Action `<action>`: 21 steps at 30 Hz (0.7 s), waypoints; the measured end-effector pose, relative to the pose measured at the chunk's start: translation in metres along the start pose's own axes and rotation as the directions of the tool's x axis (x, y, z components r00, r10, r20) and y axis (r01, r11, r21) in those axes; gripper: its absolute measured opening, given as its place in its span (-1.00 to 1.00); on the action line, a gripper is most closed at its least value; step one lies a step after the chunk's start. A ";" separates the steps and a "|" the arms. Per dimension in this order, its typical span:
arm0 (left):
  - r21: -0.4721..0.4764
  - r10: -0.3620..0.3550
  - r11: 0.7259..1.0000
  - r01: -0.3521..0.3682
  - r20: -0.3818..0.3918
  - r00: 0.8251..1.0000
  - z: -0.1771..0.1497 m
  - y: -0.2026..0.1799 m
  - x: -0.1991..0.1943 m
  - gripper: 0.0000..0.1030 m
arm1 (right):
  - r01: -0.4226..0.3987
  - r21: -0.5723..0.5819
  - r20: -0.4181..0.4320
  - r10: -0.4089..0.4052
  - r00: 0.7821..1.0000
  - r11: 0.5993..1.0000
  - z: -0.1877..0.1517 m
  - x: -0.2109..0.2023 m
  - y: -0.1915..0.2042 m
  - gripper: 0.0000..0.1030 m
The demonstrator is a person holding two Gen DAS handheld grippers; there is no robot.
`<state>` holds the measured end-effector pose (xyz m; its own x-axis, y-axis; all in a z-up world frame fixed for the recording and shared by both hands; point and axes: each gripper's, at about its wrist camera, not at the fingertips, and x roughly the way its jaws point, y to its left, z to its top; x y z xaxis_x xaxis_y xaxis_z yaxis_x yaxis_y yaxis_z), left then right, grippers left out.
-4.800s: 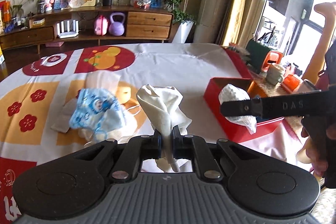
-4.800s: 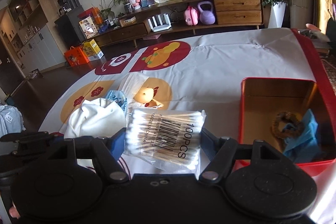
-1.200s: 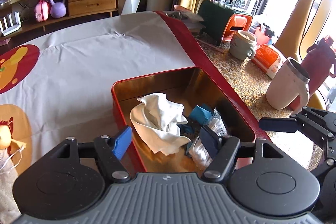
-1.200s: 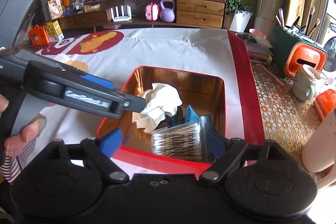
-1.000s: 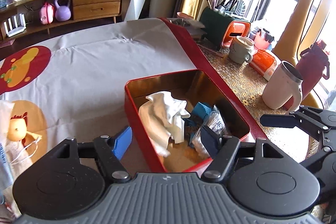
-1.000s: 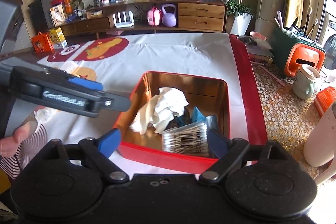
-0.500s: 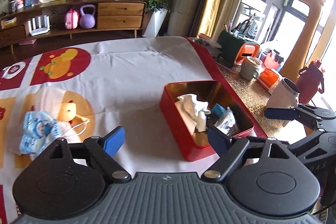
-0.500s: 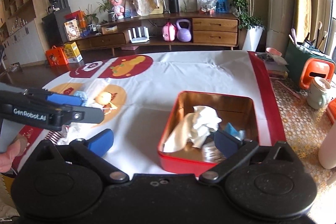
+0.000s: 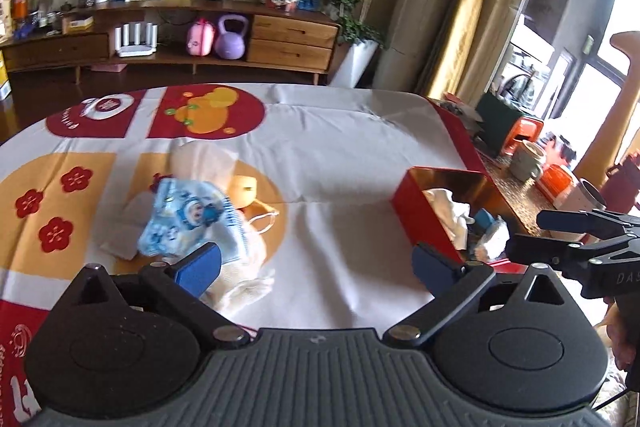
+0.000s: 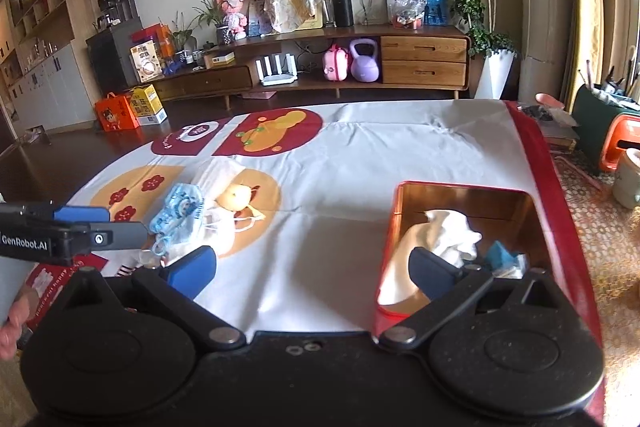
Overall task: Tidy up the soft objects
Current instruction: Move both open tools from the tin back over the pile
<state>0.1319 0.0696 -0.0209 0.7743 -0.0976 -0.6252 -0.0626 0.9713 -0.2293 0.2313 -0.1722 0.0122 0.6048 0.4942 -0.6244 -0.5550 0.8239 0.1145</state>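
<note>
Two grippers hang over the surface, each with matte black arms and blue pads. The left gripper (image 9: 316, 265) has its jaws opening, nothing between them; the right gripper (image 10: 312, 269) stands spread wide, likewise empty. "GenRobot.AI" reads on the left gripper's side in the right wrist view; the left wrist view shows only "DAS" on the right gripper's body.

Beyond them, smooth white cloth printed with red and orange patches covers the surface (image 10: 352, 163). A rectangular red tin (image 10: 386, 227) with a shiny coppery inside sits to the right, holding a crumpled white cloth (image 10: 448, 233) and a blue scrap (image 10: 502, 255). To the left, well apart from the tin, lies a heap of soft things: a blue cartoon-print mask (image 9: 188, 223), a pale tissue (image 9: 204, 159) and a white drawstring bag (image 9: 248, 267).

Only the left wrist view shows a mug (image 9: 528, 161) past the tin; only the right wrist view shows orange boxes (image 10: 128, 107) on the floor.
</note>
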 end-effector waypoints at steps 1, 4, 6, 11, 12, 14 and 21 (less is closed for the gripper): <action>-0.013 0.010 1.000 -0.010 0.005 1.000 -0.002 0.006 -0.002 0.99 | -0.003 -0.002 -0.001 0.003 1.000 1.000 0.000 0.002 0.004 0.99; -0.040 0.026 0.999 -0.026 -0.001 1.000 -0.007 0.023 -0.008 0.99 | -0.018 -0.003 -0.007 0.018 1.000 1.000 0.003 0.010 0.017 0.99; -0.063 0.035 0.997 -0.036 -0.026 0.999 -0.010 0.033 -0.009 0.99 | -0.031 0.006 -0.011 0.031 0.999 0.999 0.004 0.016 0.024 0.99; -0.063 0.071 0.995 -0.072 -0.017 0.997 -0.022 0.043 -0.014 0.99 | -0.066 -0.004 -0.051 0.065 0.997 0.998 0.010 0.037 0.045 0.99; -0.055 0.077 0.995 -0.077 -0.014 0.997 -0.025 0.044 -0.013 0.99 | -0.074 -0.006 -0.057 0.073 0.996 0.997 0.011 0.041 0.048 0.99; -0.047 0.083 0.995 -0.083 -0.012 0.997 -0.032 0.046 -0.010 0.99 | -0.094 -0.011 -0.074 0.092 0.993 0.996 0.015 0.051 0.055 0.99; -0.099 0.072 0.992 -0.072 -0.002 0.997 -0.046 0.064 0.004 0.99 | -0.149 -0.039 -0.135 0.142 0.981 0.988 0.029 0.093 0.079 0.99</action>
<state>0.1024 0.1214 -0.0723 0.7664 -0.0275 -0.6418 -0.1805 0.9496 -0.2562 0.2602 -0.0529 -0.0150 0.4369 0.5644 -0.7004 -0.6605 0.7299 0.1762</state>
